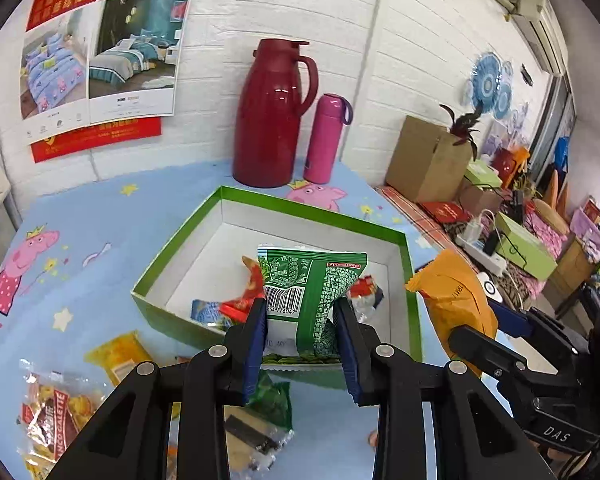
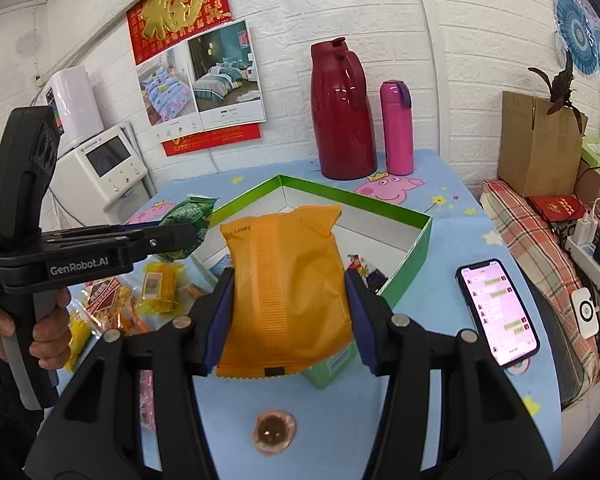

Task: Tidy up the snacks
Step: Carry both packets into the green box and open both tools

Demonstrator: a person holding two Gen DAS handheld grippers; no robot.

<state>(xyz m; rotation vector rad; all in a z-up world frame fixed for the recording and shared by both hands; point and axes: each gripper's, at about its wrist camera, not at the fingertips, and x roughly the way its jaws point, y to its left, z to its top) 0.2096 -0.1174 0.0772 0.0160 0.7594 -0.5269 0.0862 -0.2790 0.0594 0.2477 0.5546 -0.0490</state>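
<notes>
Green crinkled foil fills the left gripper (image 1: 301, 322): its blue-padded jaws pinch a green snack packet (image 1: 314, 292) by its lower half, barcode side facing the camera, the packet upright over the near wall of the green box (image 1: 168, 254). From the right wrist view this gripper reaches in horizontally from nine o'clock, a hand (image 2: 46, 320) wrapped round its black grip, the packet at its tip near the box's left corner.

At seven to eight o'clock of the box, on the blue cartoon-pig tablecloth (image 1: 100, 216), lie loose snacks: a clear crackly biscuit pack (image 1: 52, 408) and a yellow wrapper (image 1: 118, 350). The box is a shallow cardboard tray, green outside and white inside, holding several small red and blue wrapped pieces (image 1: 240, 304) along its near side.

At twelve o'clock, against the white brick wall, stand a glossy dark-red jug (image 1: 274, 114) with a handle and a slim pink flask (image 1: 326, 138) just beside it.

The right gripper (image 2: 290, 308) clamps an orange packet (image 2: 288, 292), matte with a ribbed seam down the middle, its top edge up, held over the box's near corner. Below it at six o'clock a small round brownish sweet (image 2: 274, 432) lies on the cloth. At three o'clock a phone (image 2: 496, 312) lies flat, screen lit.
</notes>
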